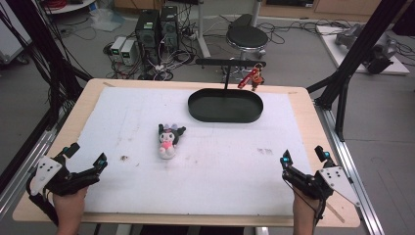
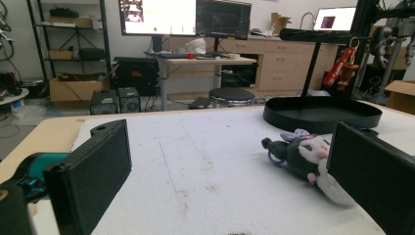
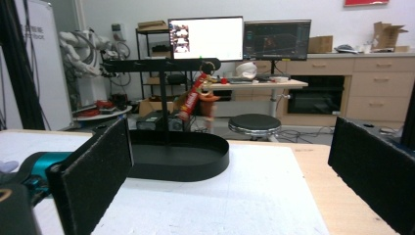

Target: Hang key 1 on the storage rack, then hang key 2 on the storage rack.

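1. I can read no words, numbers or brand marks anywhere from where my jaws sit.
2. The far monitors glow with windows and graphs, but their lettering is too small and blurred to make out.
3. The red keychain hanging at the far stand carries markings (perhaps print), too blurred to read.
4. The white panel at far left bears faint illegible lettering.

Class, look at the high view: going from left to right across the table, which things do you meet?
left gripper → plush toy → black oval tray → red keychain charm → right gripper
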The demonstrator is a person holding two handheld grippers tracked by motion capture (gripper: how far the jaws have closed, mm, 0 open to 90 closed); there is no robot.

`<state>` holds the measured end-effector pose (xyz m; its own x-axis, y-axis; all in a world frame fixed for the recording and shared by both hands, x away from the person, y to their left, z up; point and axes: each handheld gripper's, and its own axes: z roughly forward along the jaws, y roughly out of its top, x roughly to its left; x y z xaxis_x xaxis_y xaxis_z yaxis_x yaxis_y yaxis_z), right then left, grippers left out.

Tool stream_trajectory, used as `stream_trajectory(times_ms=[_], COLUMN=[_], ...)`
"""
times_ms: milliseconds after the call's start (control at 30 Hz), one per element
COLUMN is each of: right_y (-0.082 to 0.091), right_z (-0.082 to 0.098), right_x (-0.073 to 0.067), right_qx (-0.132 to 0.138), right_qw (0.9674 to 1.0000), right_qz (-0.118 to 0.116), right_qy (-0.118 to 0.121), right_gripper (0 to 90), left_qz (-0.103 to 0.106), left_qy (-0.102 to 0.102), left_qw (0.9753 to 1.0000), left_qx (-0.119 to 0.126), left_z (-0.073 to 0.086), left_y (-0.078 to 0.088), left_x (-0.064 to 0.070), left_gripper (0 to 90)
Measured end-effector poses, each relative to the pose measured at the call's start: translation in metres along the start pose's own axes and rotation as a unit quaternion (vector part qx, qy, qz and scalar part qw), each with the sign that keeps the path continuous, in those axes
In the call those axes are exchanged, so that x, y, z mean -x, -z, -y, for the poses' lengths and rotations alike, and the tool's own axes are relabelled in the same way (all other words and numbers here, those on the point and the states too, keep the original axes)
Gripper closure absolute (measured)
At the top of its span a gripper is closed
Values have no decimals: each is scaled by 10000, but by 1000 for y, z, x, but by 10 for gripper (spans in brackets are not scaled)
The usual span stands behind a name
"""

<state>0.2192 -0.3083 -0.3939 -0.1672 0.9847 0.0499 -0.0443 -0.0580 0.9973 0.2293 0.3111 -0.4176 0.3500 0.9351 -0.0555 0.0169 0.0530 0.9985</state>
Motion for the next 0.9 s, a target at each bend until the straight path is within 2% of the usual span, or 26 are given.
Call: stream_trajectory(times_ms=[133,500,900], right_y=[1,4,5], right_z=[1,-2,-4], right_x=[4,10,11], right_qx=[7,101,144], right_qw=[10000,9998,9998], right_qz=[-69,-77,-73], right_qy=[-66,-178,-148], right_gripper=[19,19,19], left_qz=[24,146,227], left_qy=[1,-30,28], left_qw=[10000,9998,9994], left_qx=[-18,-103,-245], left_z=[0,-3,-11], left_y=[-1,-3,-7], left_x=[1,5,16], left_gripper=[33,33,33])
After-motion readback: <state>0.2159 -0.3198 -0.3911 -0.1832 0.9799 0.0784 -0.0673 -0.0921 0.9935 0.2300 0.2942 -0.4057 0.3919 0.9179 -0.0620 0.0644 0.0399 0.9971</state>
